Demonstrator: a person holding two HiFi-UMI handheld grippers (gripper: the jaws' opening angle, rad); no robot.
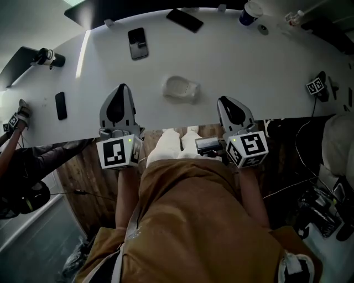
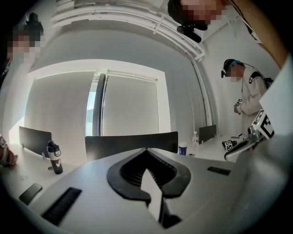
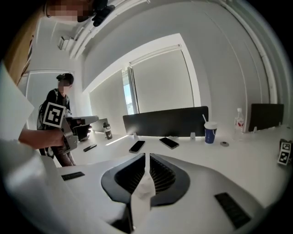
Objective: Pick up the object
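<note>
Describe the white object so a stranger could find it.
On the long white table, look mid-width, near the front edge. The white object lies there alone. Unlike the flat black phones behind it, it is pale, rounded and hollowed.

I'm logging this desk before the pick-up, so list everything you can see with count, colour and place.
table: 1, white, ahead
small dish: 1, white, mid-table between the grippers
smartphones: 2, black, far side
slim device: 1, black, left side
paper cup: 1, blue, white lid, far right
water bottle: 1, black, far left
marker cube: 1, black-and-white, right edge
bystander: 1, pale top, beyond table
left gripper: 1, grey, shut, empty
right gripper: 1, grey, shut, empty
trousers: 1 pair, brown
</note>
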